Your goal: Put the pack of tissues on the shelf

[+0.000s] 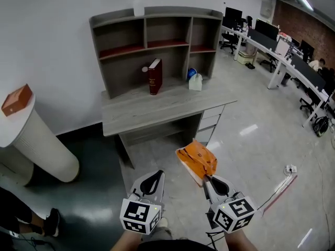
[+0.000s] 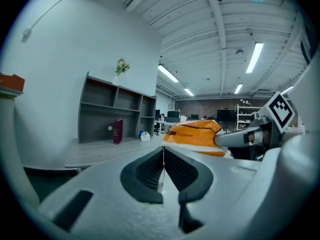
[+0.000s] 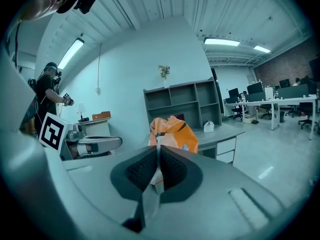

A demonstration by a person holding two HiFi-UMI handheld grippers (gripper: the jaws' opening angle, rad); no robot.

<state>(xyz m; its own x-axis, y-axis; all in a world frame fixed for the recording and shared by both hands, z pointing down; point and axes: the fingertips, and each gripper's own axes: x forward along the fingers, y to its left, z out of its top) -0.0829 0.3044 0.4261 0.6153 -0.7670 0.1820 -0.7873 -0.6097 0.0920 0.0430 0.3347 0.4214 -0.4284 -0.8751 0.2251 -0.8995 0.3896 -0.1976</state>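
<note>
The orange pack of tissues (image 1: 197, 161) hangs in the air in front of the grey desk (image 1: 157, 109). My right gripper (image 1: 205, 178) is shut on the wrapper's near edge. In the right gripper view the pack (image 3: 172, 130) stands just beyond the closed jaws (image 3: 158, 147), a flap of wrapper pinched between them. My left gripper (image 1: 158, 173) is beside it on the left, shut with nothing in it. The left gripper view shows its jaws (image 2: 163, 150) touching, with the pack (image 2: 195, 133) to the right. The grey shelf (image 1: 157, 41) stands on the desk's back.
A dark red book (image 1: 155, 76) and a white bag (image 1: 194, 81) stand on the desk under the shelf. A white round pedestal (image 1: 36, 140) with an orange box (image 1: 17, 99) is at the left. Office desks and chairs (image 1: 282, 56) fill the right. A cable (image 1: 289, 169) lies on the floor.
</note>
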